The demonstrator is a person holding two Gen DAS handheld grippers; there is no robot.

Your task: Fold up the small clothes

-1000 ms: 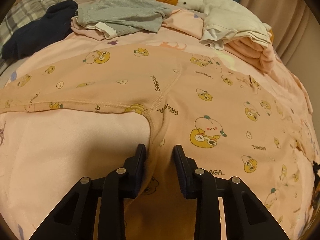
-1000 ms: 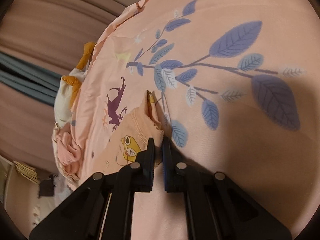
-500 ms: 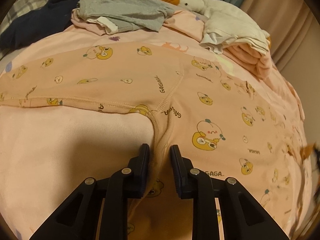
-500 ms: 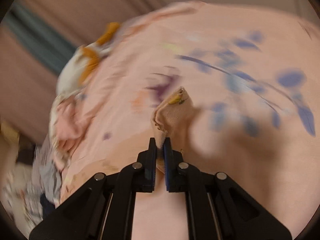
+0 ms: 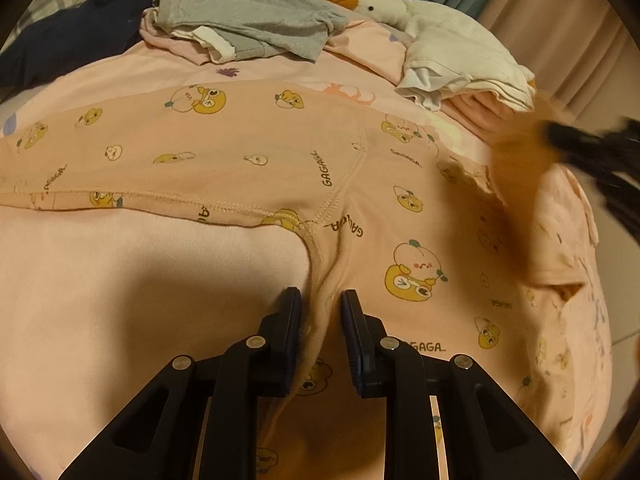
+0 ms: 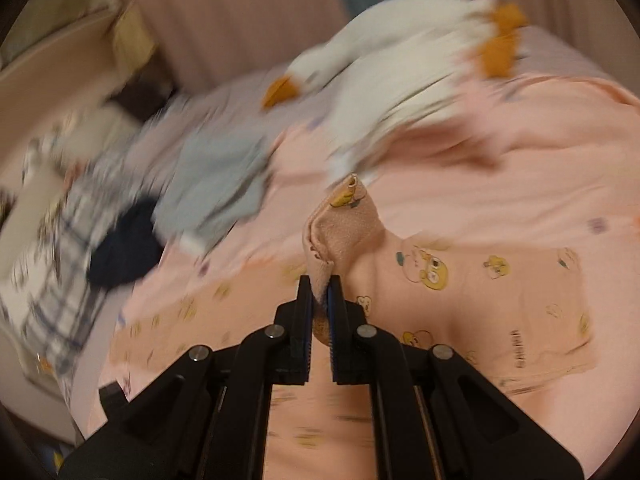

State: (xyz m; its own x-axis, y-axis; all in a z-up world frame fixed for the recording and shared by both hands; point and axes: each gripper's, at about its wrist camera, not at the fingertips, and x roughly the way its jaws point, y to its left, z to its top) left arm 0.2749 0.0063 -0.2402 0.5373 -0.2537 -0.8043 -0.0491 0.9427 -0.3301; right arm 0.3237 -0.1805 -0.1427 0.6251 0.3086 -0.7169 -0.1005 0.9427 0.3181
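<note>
The right gripper [image 6: 320, 292] has swung its pinched pajama corner [image 6: 340, 228] over the bed (far clothes blurred); the left gripper [image 5: 320, 304] narrowly clamps the pajamas [image 5: 248, 160].

peach printed garment [image 6: 344, 236] corner in clamped right gripper [image 6: 320, 292] jaws
</note>
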